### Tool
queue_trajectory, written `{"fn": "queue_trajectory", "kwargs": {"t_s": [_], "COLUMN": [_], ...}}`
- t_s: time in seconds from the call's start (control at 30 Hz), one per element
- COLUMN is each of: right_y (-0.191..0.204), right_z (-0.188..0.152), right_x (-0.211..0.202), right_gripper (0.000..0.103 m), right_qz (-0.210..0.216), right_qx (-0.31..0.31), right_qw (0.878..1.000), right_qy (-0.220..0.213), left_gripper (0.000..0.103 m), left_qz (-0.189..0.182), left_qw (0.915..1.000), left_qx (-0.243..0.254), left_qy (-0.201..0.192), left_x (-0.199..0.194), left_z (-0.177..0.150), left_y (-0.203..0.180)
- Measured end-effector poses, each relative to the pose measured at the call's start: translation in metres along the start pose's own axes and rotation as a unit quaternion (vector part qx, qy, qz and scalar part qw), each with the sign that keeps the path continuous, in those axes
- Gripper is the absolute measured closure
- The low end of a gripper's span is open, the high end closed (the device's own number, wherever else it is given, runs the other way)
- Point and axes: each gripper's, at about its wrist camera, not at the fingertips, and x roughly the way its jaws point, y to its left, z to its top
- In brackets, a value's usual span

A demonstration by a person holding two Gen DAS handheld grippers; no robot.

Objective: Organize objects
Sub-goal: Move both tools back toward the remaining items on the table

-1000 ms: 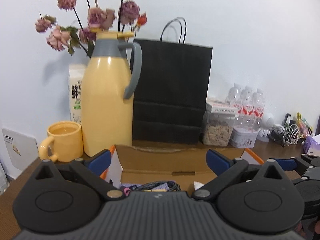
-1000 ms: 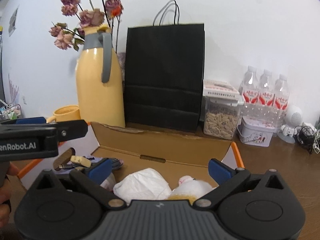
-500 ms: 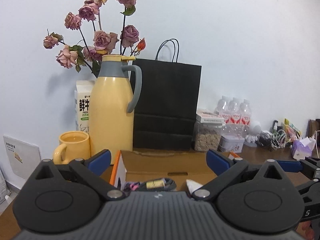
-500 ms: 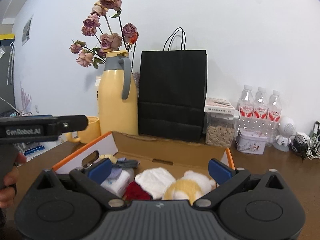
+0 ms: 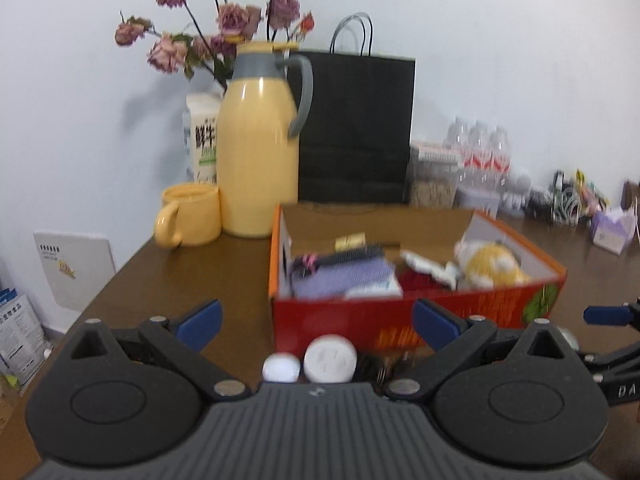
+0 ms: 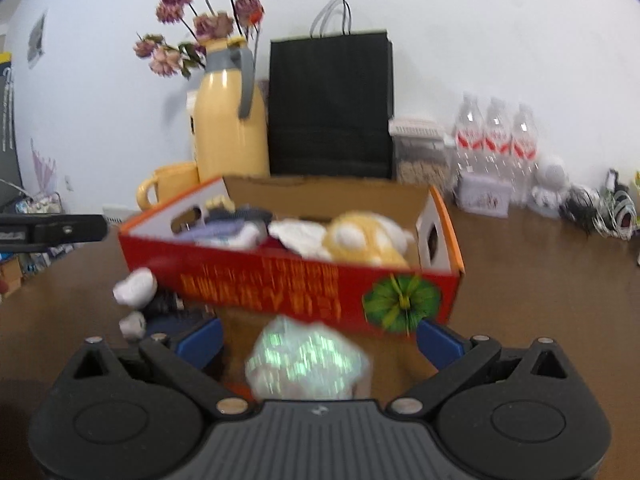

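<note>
Writing first: milk carton (image 5: 204, 140) behind the yellow thermos jug (image 5: 260, 152) has black Chinese characters, "鲜牛" readable, green print below too blurred. Red cardboard box (image 5: 400, 320) front wall has orange Chinese lettering, motion-blurred, unreadable; green round leafy graphic (image 6: 402, 300) at its right end. Water bottles (image 6: 496, 136) have red-white labels, text unreadable. White panel (image 5: 74, 268) leaning at the table's left edge has a yellow logo, not legible. Right gripper's side seen from left view shows letters "DA", rest cut off.

Left gripper (image 5: 316, 320): blue-tipped fingers (image 5: 200, 316) spread wide, nothing between them, touching nothing. Just ahead and low, a white round cap (image 5: 330, 358) and a smaller white ball-like thing (image 5: 281, 367) lie on the brown table (image 5: 180, 272) close against the box front, beside some dark items, blurred.

Right gripper (image 6: 318, 340): fingers (image 6: 200, 338) also wide apart, no grip. A crumpled shiny packet with green speckles (image 6: 306, 364) sits between them near the gripper body; cannot tell if it touches either finger.

Box stands on the table in front of the black paper bag (image 6: 330, 104), holding a yellow-white plush toy (image 6: 360, 240), white crumpled things, a purple pack (image 5: 344, 280), a black comb (image 5: 344, 258). Yellow mug (image 5: 190, 220) left of the jug, dried roses (image 5: 224, 24) behind.
</note>
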Motion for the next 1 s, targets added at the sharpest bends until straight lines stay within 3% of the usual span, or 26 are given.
{"fn": "queue_trajectory", "kwargs": {"t_s": [0.43, 0.63, 0.67, 0.7, 0.9, 1.0], "right_y": [0.006, 0.005, 0.004, 0.004, 0.002, 0.004], "right_z": [-0.023, -0.023, -0.023, -0.022, -0.022, -0.021], "right_x": [0.000, 0.000, 0.001, 0.002, 0.005, 0.007], "right_gripper": [0.000, 0.000, 0.000, 0.000, 0.002, 0.008], "right_qz": [-0.018, -0.016, -0.014, -0.012, -0.017, -0.026], "right_qx": [0.003, 0.010, 0.014, 0.018, 0.028, 0.030], "right_qw": [1.000, 1.000, 1.000, 1.000, 0.999, 0.999], "right_qy": [0.004, 0.001, 0.002, 0.003, 0.007, 0.005], "left_gripper": [0.002, 0.029, 0.048, 0.075, 0.074, 0.074], "left_qz": [-0.003, -0.015, -0.019, -0.028, -0.053, -0.052], "left_qw": [0.9947, 0.9926, 0.9931, 0.9935, 0.9940, 0.9940], "left_qx": [0.036, 0.044, 0.044, 0.042, -0.004, -0.014], "left_qy": [0.097, 0.112, 0.107, 0.102, 0.096, 0.095], "left_x": [-0.005, 0.009, 0.009, 0.009, 0.011, 0.011], "left_z": [-0.057, -0.070, -0.070, -0.069, -0.066, -0.065], "left_y": [-0.001, -0.012, -0.014, -0.015, -0.009, -0.006]}}
